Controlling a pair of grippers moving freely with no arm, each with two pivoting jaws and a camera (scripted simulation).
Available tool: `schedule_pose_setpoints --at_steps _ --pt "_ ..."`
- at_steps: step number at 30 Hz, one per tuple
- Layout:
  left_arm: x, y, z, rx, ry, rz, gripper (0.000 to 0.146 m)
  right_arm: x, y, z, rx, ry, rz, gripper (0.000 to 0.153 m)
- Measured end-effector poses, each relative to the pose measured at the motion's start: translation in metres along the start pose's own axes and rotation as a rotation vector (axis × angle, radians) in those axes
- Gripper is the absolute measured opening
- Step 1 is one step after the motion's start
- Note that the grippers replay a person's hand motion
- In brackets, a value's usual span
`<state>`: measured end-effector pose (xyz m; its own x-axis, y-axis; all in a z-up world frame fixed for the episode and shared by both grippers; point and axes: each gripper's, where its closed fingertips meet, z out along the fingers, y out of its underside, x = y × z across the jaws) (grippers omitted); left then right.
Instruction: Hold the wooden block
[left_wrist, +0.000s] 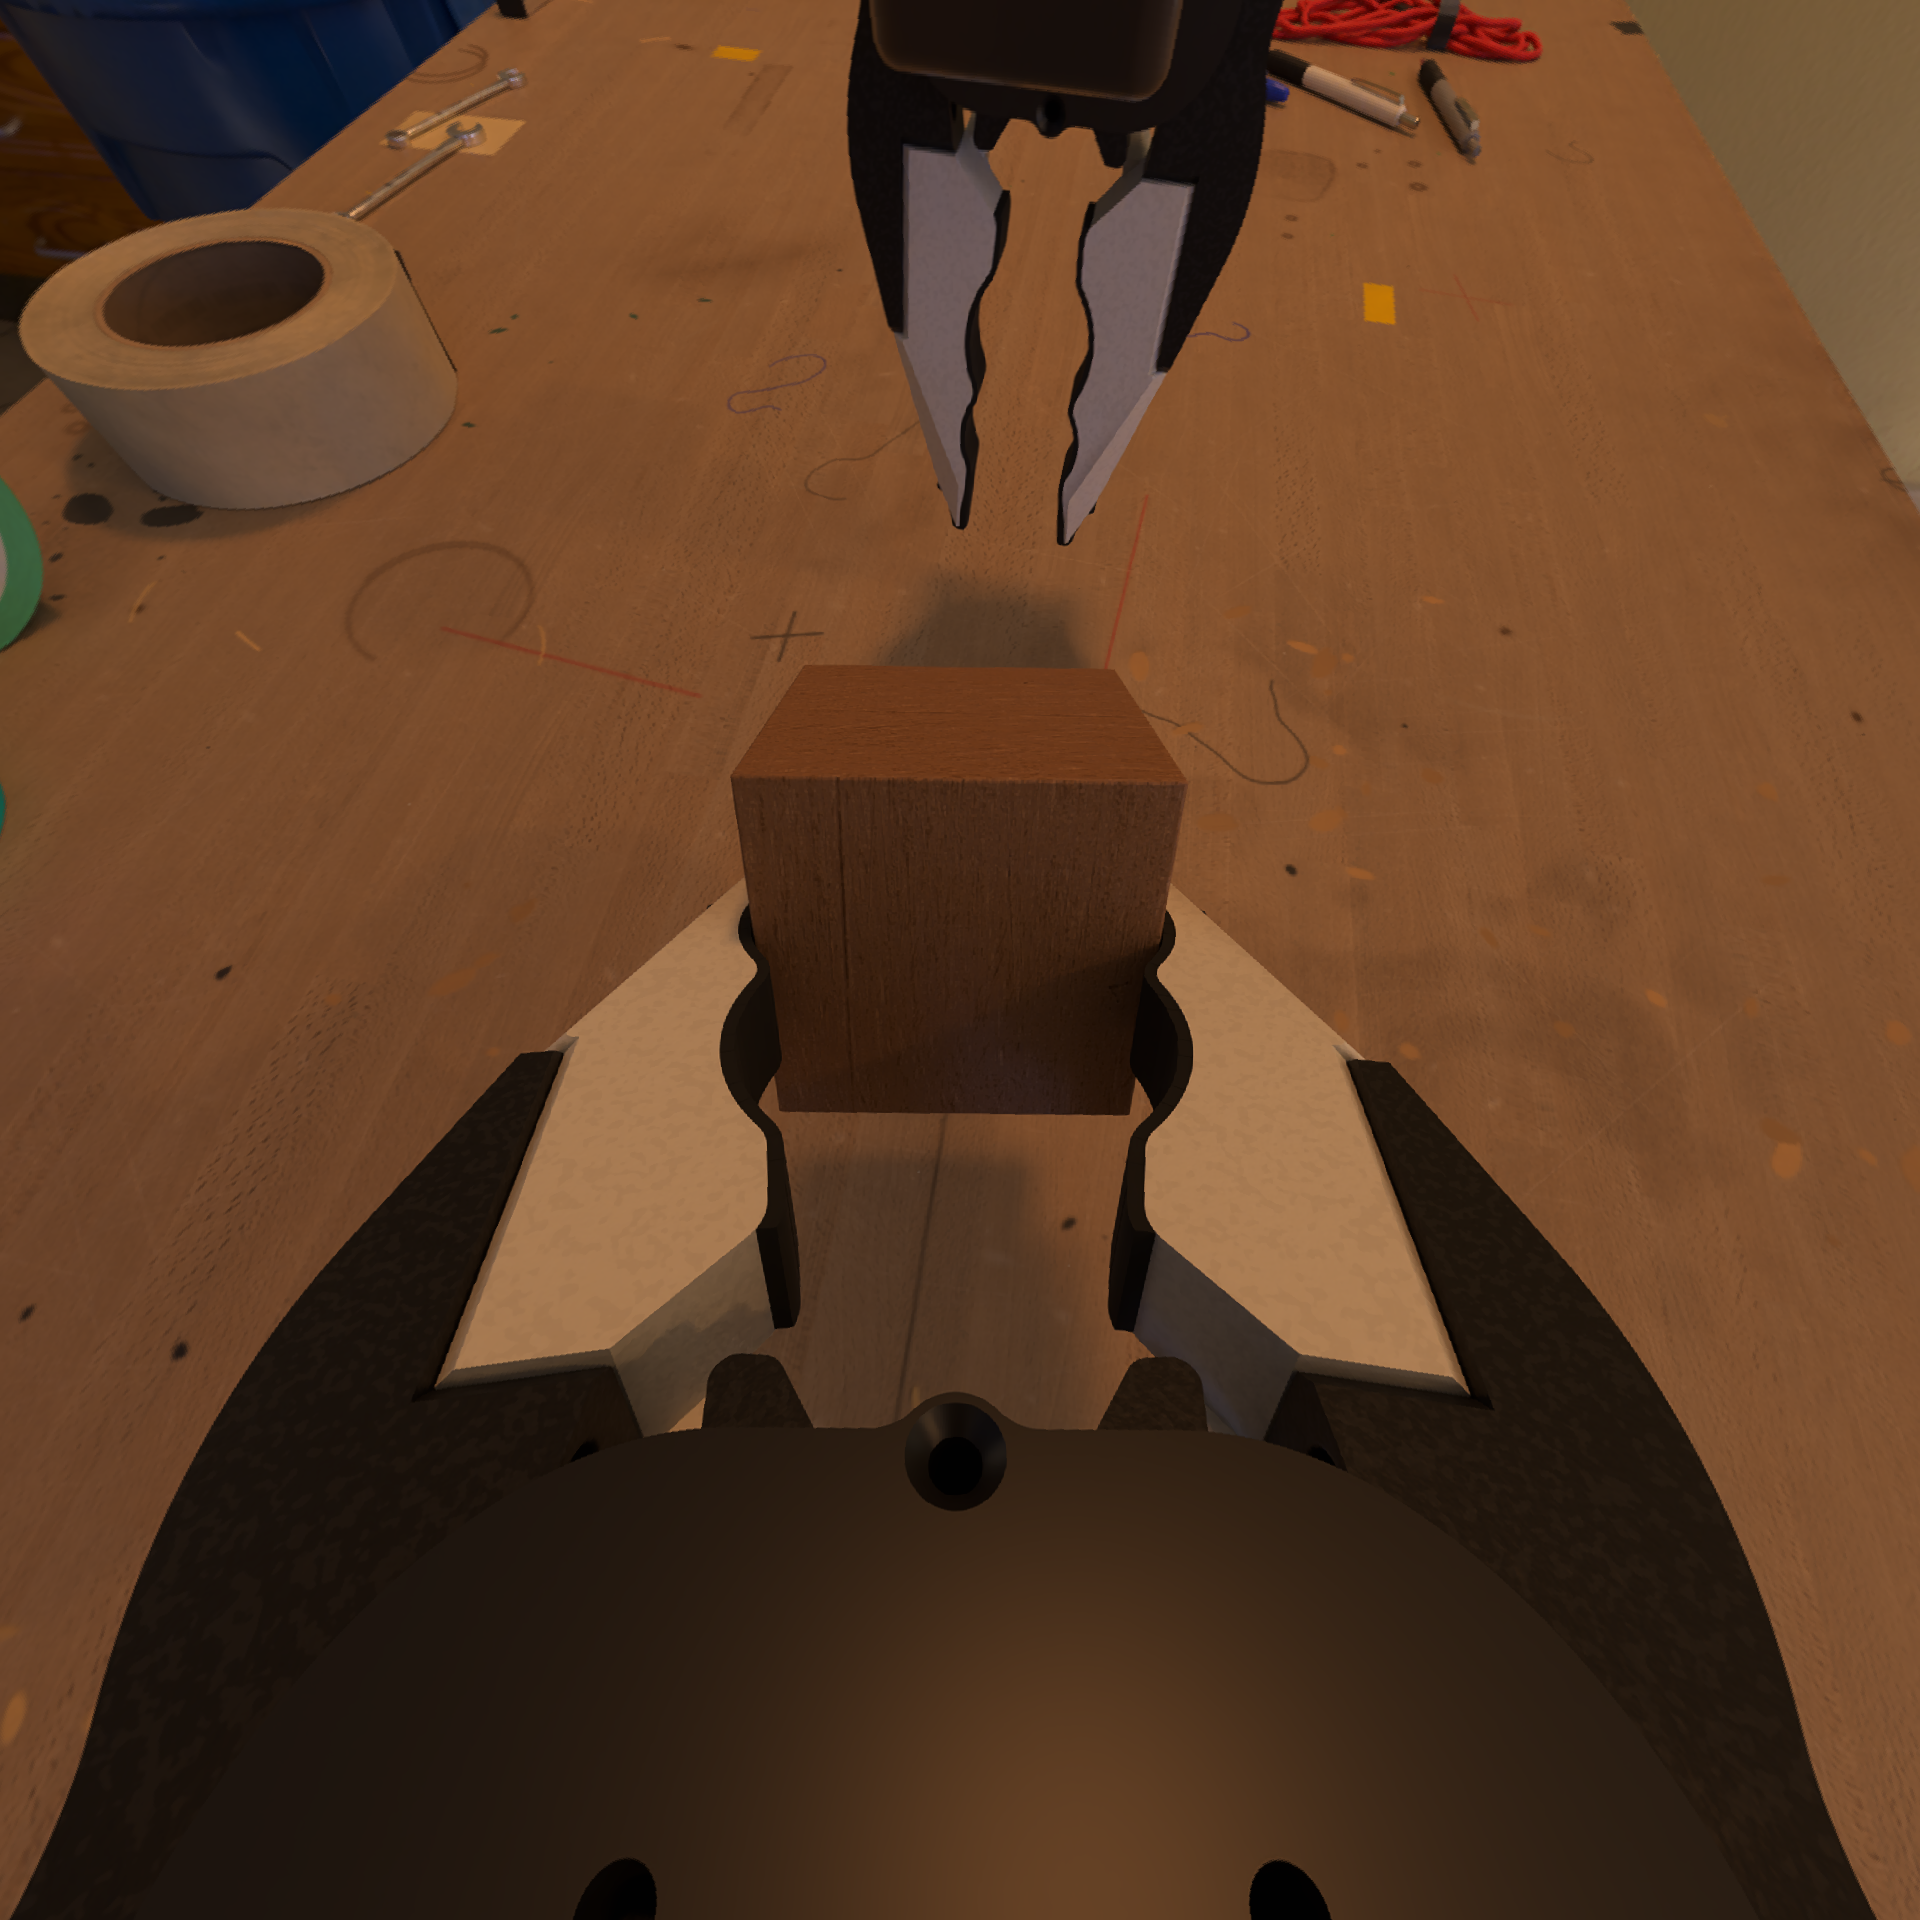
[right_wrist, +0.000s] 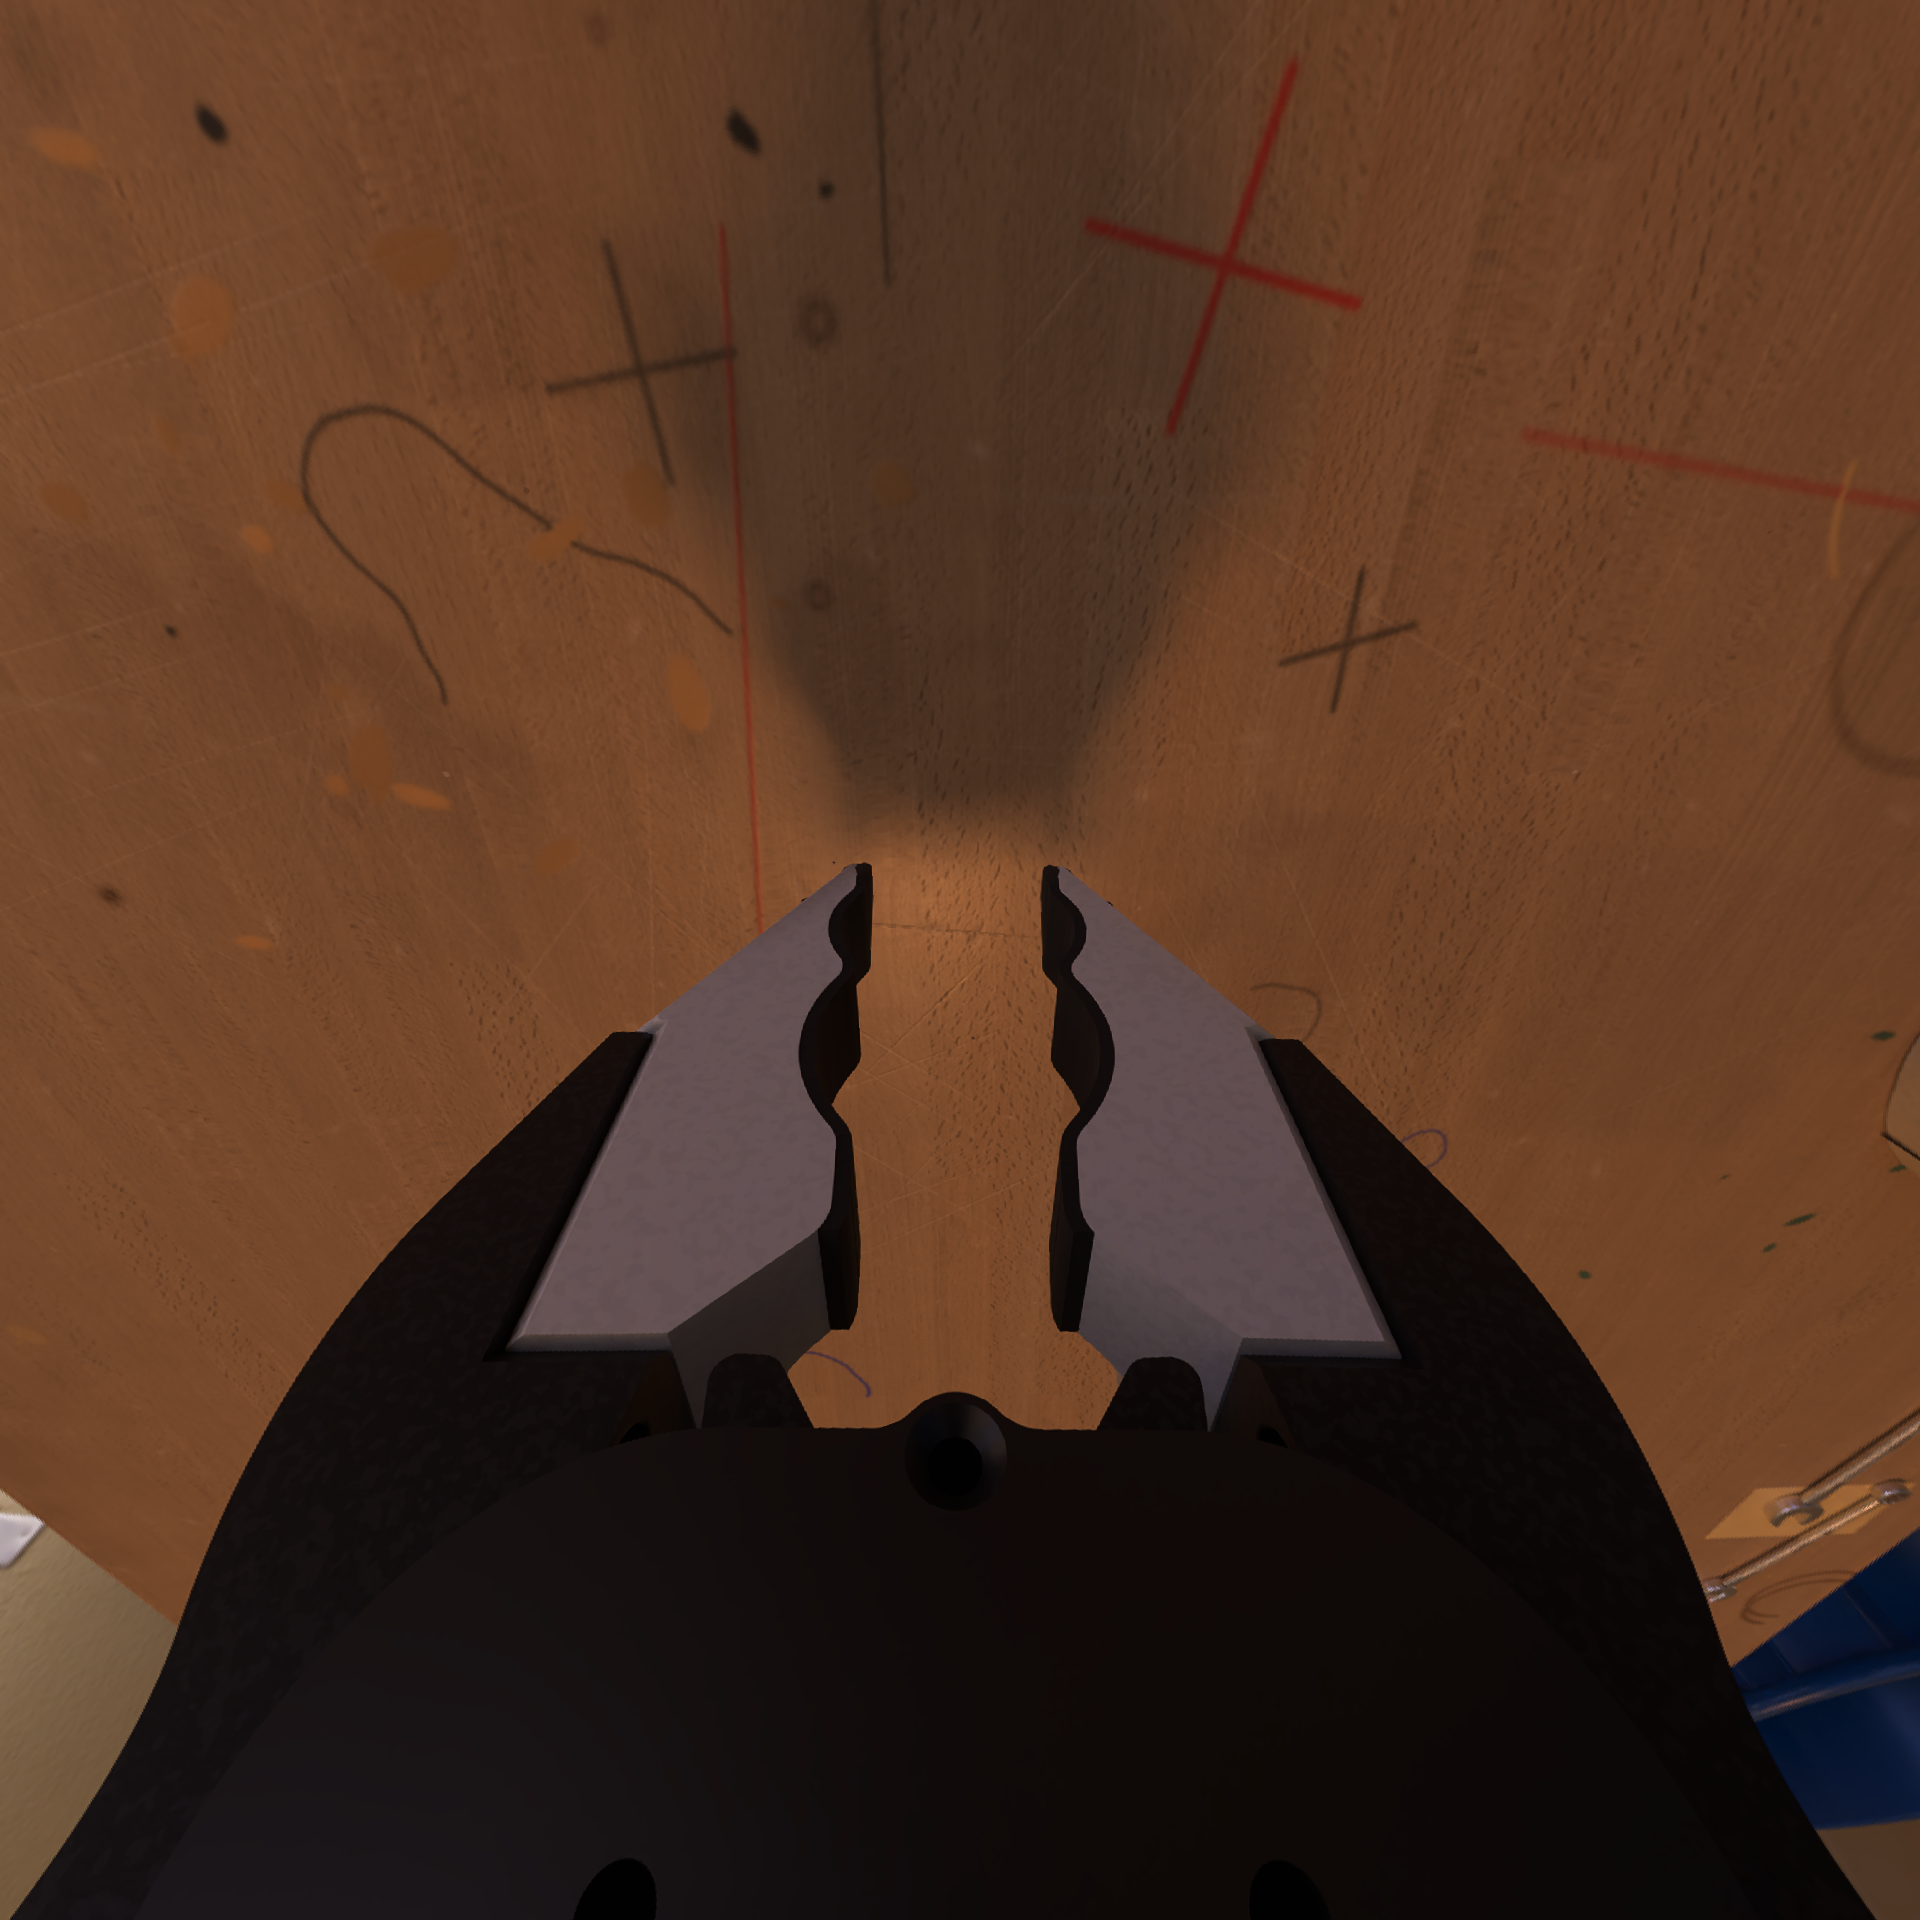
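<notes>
1. The left gripper (left_wrist: 956, 925) is clamping the wooden block (left_wrist: 956, 894) between its two fingers, the dark scalloped pads (left_wrist: 750, 1023) pressing on the block's left and right faces near the fingertips. So this one is closed on the block, and the grip is looking square.
2. The block is sitting straight ahead of the left gripper, along the line of its fingers, and it appears to be raised off the workbench (left_wrist: 1558, 935), with shadow showing beneath its lower edge. Whether it is fully clear of the wood I cannot tell for certain.
3. The right gripper (right_wrist: 956, 883) is hanging above the bench beyond the block, tips pointing down, fingers parted a little and holding nothing. In its own view only bare, marked bench is showing between the fingers.
4. The relation that matters: the block is already in the left gripper's grasp, while the right one (left_wrist: 1008, 530) is standing apart, on the far side and higher. The left is plainly the nearer; my read is that the hold needs only to be kept steady.
5. The block itself is looking like a near-cube of reddish-brown wood, vertical grain on the near face, lighter top, crisp edges, no obvious long axis.
6. Further out, a roll of tan tape (left_wrist: 239, 353) is lying to the left, wrenches (left_wrist: 436, 135) behind it, markers (left_wrist: 1351, 94) and red cord (left_wrist: 1403, 26) at the far right.
</notes>
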<state>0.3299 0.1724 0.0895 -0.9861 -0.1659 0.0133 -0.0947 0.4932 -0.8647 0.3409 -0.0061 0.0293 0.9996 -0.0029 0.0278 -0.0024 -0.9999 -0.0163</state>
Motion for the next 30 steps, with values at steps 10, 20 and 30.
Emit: schedule_pose_setpoints --at_steps 10,20,30 --pt "0.004 0.002 0.005 -0.011 0.032 0.003 0.068 -0.002 -0.001 0.005 0.013 -0.037 0.020 0.033" --pt "0.005 0.004 0.009 -0.017 0.047 0.004 0.068 -0.002 0.000 0.009 -0.049 -0.044 -0.014 0.032" --pt "0.006 0.004 0.010 -0.020 0.055 0.003 0.068 -0.001 0.001 0.013 -0.053 -0.047 -0.017 0.032"
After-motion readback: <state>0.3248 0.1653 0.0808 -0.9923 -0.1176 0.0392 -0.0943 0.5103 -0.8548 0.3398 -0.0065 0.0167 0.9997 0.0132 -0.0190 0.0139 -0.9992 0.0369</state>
